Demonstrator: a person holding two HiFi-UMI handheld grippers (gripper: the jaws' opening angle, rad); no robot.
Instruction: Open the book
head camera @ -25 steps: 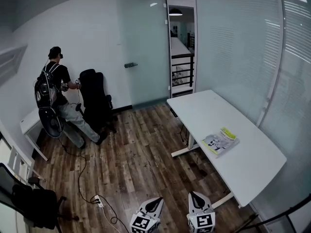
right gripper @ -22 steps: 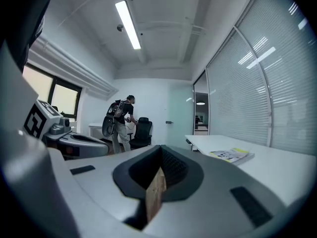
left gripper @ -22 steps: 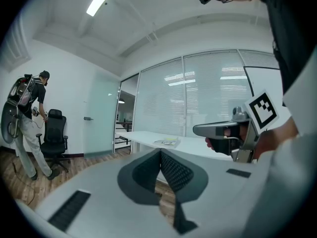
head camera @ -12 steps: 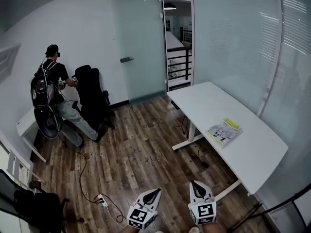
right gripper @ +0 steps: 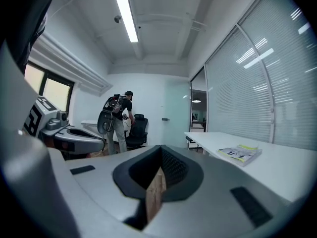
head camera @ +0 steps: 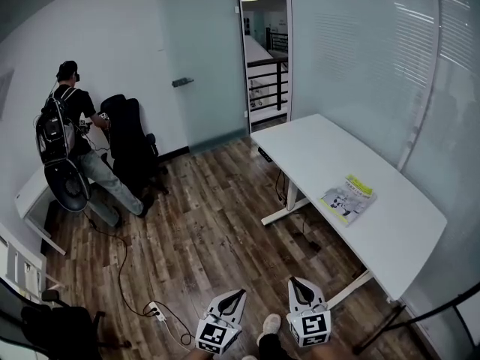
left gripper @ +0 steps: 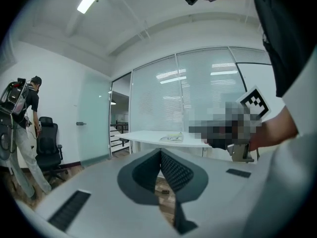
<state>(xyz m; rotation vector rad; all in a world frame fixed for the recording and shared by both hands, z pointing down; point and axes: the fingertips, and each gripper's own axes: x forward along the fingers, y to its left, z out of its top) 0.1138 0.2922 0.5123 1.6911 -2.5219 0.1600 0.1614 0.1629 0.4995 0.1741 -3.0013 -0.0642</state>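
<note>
On the white table point(head camera: 322, 152), toward its near end, the book point(head camera: 349, 199) is lying closed and flat with a yellow strip at its far end. It is sitting at roughly 2 o'clock from the two grippers and well apart from both.

Left gripper point(head camera: 235, 299) and right gripper point(head camera: 297, 286) are hanging side by side over the wood floor point(head camera: 210, 231) at the 6 o'clock edge of the head view, tips pointing toward 12. Left jaws are sitting pressed together with nothing between them; right jaws likewise, closed and empty.

A shoe point(head camera: 269, 324) is showing between the grippers. A power strip point(head camera: 153, 311) with a cable is lying on the floor at 9 o'clock from the left gripper.

Farther off at 10 o'clock, a person point(head camera: 69, 133) wearing a backpack is standing beside a black office chair point(head camera: 129, 142). A glass door point(head camera: 201, 66) is standing at 12 o'clock.
</note>
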